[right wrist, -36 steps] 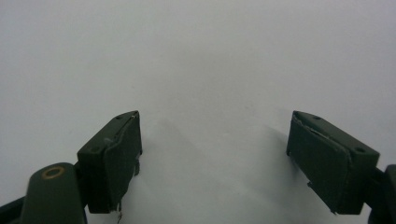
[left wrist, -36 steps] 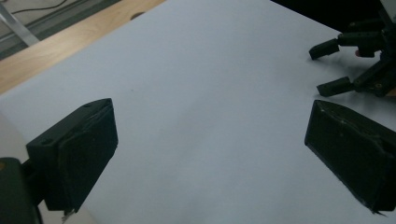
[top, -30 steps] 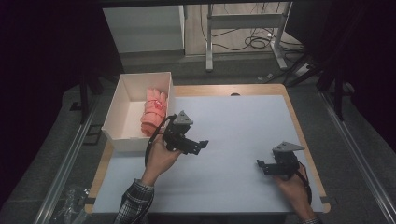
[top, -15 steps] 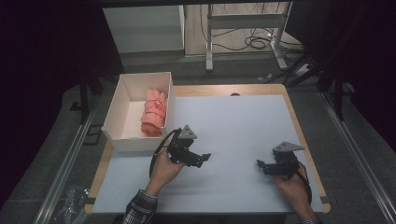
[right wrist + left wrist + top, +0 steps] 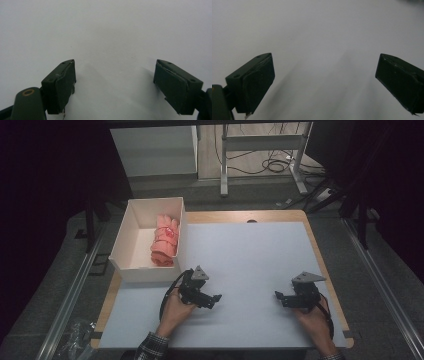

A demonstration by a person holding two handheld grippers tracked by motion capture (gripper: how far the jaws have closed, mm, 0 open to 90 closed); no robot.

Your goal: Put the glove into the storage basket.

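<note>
A dim room with cables trailing across the floor frames a wooden desk (image 5: 310, 237) covered by a pale sheet, where a white box (image 5: 131, 270) stands at the far left corner. Inside the box, against its right wall, lies a rolled pink cloth (image 5: 165, 240), apparently already put away. The left gripper (image 5: 212, 298), which a second ago hovered right at the near right corner of the box, has drawn back toward the person and now sits just off that corner over bare sheet, held in the left hand (image 5: 172, 312). Its jaws stand wide apart with nothing between them, as the left gripper view confirms, with only blank surface beyond the left gripper (image 5: 324, 82). The right gripper (image 5: 278, 296), well away from the box near the desk's right edge, has scarcely shifted; the right hand (image 5: 315, 317) rests it low over the sheet. In the right gripper view, the right gripper (image 5: 113, 82) also shows its jaws spread, empty, with plain surface ahead. The retreat of the left gripper from the box, with the cloth left lying inside, suggests the stowing is finished and both tools are coming to rest; no other item on the desk appears to await handling.
</note>
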